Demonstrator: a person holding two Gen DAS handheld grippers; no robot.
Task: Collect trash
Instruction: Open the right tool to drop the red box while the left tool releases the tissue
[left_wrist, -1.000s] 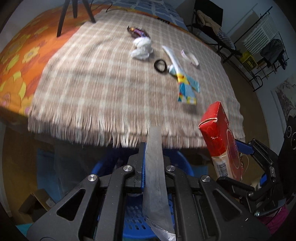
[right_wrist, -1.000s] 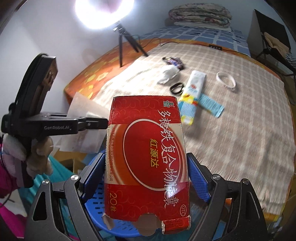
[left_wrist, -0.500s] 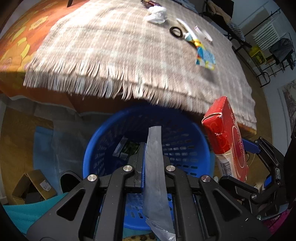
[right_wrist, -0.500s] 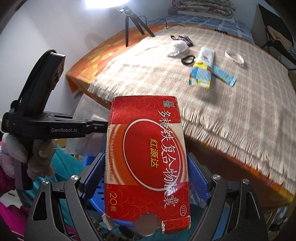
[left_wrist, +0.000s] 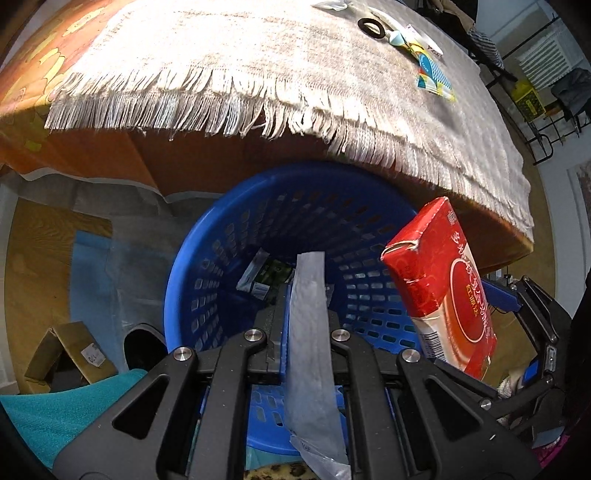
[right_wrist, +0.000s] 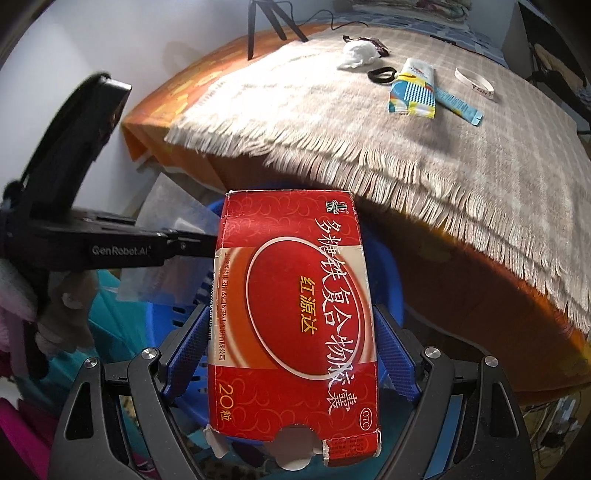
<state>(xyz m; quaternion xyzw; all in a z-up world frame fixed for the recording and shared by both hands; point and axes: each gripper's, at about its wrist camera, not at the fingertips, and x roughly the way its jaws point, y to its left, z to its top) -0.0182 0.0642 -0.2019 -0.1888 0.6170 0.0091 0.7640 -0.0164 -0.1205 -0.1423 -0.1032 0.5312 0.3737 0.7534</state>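
Observation:
My left gripper is shut on a grey plastic wrapper and holds it over the blue basket on the floor below the bed edge. My right gripper is shut on a red medicine box, held upright above the same basket; the box also shows in the left wrist view. The left gripper appears at the left of the right wrist view. Some trash lies in the basket. On the blanket lie a crumpled tissue, a black hair tie, a tube and a white band.
A fringed plaid blanket covers the bed, overhanging the basket. A cardboard box and a dark shoe lie on the floor left of the basket. A tripod stands at the bed's far side.
Both grippers have dropped from bed level down toward the basket, still holding the wrapper and the red box. The basket now fills the middle of the left wrist view.

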